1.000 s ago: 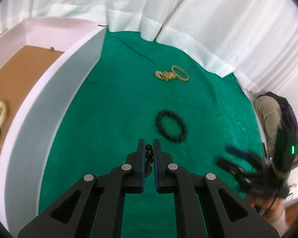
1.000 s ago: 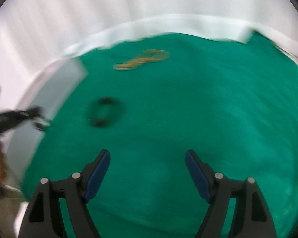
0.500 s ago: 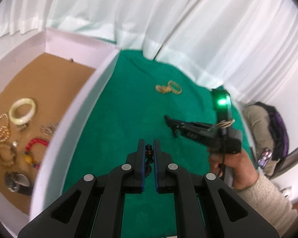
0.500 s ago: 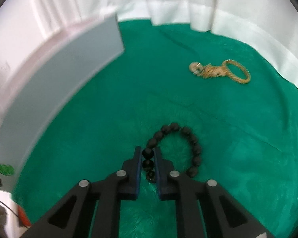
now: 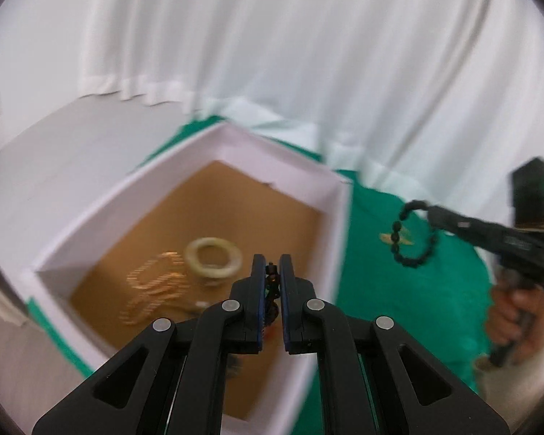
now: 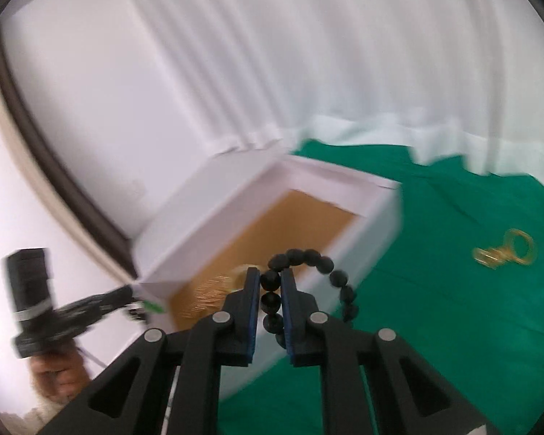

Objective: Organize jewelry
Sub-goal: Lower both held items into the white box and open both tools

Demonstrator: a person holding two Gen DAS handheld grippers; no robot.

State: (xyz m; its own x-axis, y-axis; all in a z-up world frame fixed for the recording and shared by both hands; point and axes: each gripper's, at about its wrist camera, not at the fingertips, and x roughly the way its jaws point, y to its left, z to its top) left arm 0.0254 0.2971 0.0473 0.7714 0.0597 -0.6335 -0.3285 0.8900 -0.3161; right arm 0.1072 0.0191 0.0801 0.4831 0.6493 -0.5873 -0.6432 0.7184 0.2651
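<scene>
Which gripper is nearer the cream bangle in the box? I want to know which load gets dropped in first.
Left. The left gripper is over the box, just beside the cream bangle; the right gripper hangs outside the box's wall.

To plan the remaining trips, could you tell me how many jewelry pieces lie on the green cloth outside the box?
1: the gold chain piece lies on the green cloth, right of the box; others may be hidden off-view.

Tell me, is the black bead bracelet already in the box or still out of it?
Out. The black bead bracelet hangs from the shut right gripper, in the air beside the box.
</scene>
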